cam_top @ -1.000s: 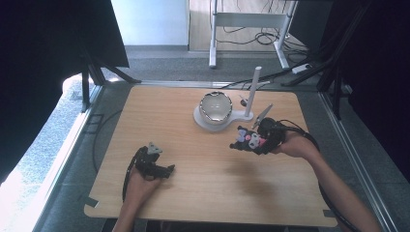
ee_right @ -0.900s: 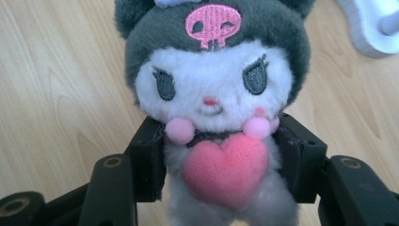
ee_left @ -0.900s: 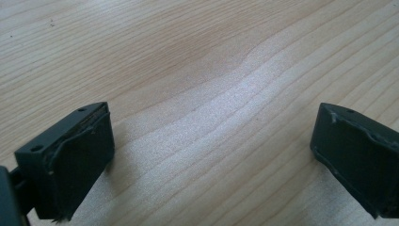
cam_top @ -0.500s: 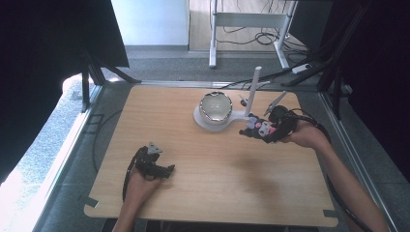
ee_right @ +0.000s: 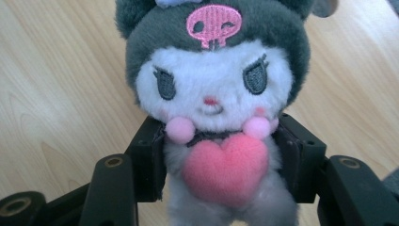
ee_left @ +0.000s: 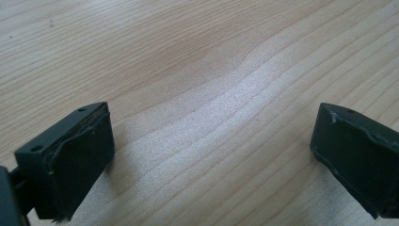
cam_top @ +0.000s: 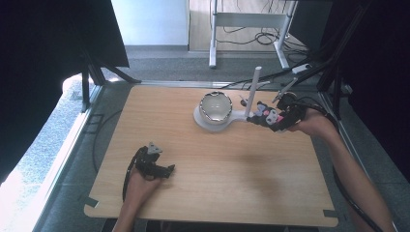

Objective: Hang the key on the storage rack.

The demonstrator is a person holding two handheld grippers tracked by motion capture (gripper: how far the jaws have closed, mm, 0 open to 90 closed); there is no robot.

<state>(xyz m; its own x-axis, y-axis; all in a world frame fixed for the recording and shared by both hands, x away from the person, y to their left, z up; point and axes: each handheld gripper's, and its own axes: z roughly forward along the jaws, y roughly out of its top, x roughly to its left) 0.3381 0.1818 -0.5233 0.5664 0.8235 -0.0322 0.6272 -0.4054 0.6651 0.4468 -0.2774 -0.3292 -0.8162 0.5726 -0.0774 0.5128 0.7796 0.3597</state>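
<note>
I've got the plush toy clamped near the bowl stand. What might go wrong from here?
1. The right hand-held gripper squeezes only the plush toy's soft body, so it may slip out.
2. In the high view the toy hangs close to the white post beside the bowl; a swing might knock the post.

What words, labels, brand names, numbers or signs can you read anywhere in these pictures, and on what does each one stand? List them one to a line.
Readable words, brands or numbers: none.
Only sign: an embroidered pink skull emblem, without letters, on the dark hood of the plush toy clamped in the right gripper.
The wooden table, the bowl on its white stand and the left gripper show no lettering.
</note>
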